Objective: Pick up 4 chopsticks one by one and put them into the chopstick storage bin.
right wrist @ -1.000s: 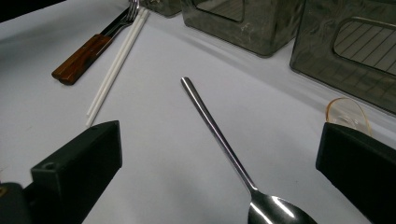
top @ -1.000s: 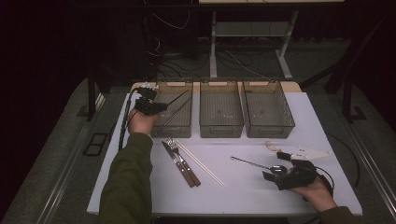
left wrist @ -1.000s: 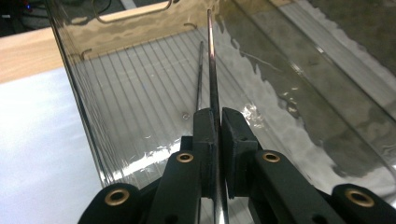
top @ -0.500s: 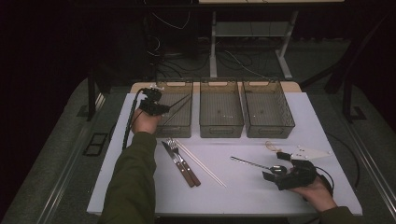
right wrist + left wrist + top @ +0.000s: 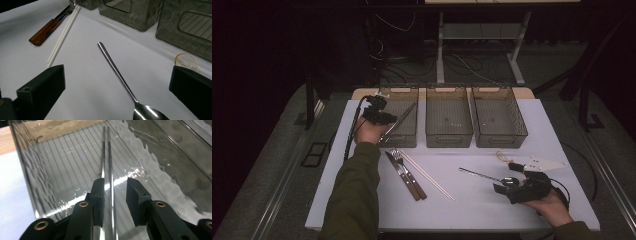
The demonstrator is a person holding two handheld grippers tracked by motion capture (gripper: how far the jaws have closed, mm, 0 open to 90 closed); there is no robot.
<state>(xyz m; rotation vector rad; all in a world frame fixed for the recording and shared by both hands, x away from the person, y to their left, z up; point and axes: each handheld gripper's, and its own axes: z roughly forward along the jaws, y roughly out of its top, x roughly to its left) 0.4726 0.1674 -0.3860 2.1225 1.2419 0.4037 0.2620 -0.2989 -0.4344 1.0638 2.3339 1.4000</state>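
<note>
My left gripper (image 5: 381,119) hovers at the near left corner of the left smoky plastic bin (image 5: 400,140). A pair of metal chopsticks (image 5: 400,121) slants across that bin. In the left gripper view the chopsticks (image 5: 107,157) run between the jaws of my left gripper (image 5: 115,183) and over the ribbed bin floor (image 5: 62,170). The jaws have just been opening, and the right pad stands off the sticks. My right gripper (image 5: 508,183) rests at the table's near right, open wide. A steel spoon (image 5: 117,70) lies between its fingers, untouched.
Middle bin (image 5: 448,136) and right bin (image 5: 501,138) stand in the back row. A wooden-handled knife and fork (image 5: 406,175) and white chopsticks (image 5: 428,176) lie mid-table. A white ladle-like piece (image 5: 539,162) and an amber ring (image 5: 502,156) sit near my right gripper.
The left hand has shifted slightly toward the left bin with the metal chopsticks. The right hand and its gripper have not moved.
</note>
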